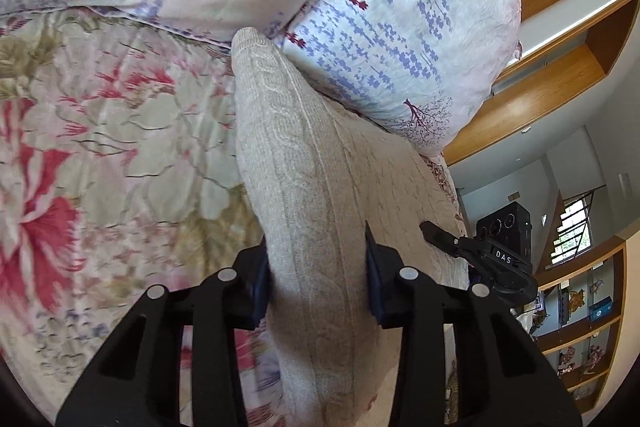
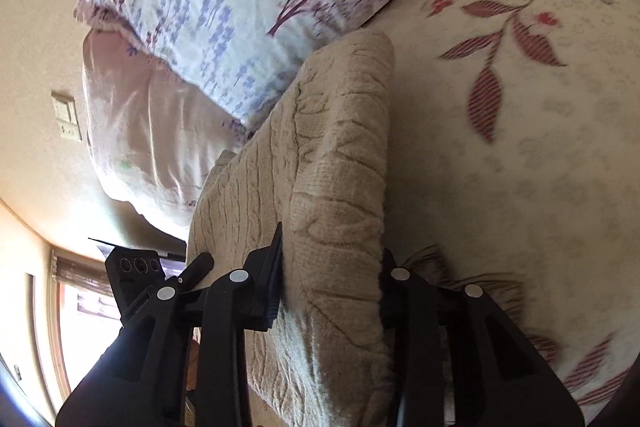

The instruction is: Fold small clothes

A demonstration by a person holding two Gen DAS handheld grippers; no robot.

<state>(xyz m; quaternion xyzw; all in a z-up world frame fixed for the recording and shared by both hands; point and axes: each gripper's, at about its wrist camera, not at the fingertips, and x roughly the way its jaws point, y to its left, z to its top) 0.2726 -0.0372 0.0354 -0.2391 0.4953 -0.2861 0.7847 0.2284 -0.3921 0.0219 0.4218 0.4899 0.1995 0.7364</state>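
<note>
A beige cable-knit sweater (image 1: pixel 304 155) is lifted off the floral bedspread (image 1: pixel 100 131), stretched between both grippers. My left gripper (image 1: pixel 318 263) is shut on a thick fold of the sweater, which fills the space between its jaws. My right gripper (image 2: pixel 332 263) is shut on another bunched edge of the same sweater (image 2: pixel 336 163). The right gripper (image 1: pixel 480 259) shows in the left wrist view at the sweater's far side. The left gripper (image 2: pixel 160 279) shows in the right wrist view. The sweater's lower part hangs out of sight.
Two pillows with purple tree prints (image 1: pixel 400 27) lie against the sweater's far end, also in the right wrist view (image 2: pixel 224 7). Wooden shelves (image 1: pixel 580 327) with ornaments stand beyond the bed. A wall switch (image 2: pixel 66 119) and a window (image 2: pixel 80 327) are at the left.
</note>
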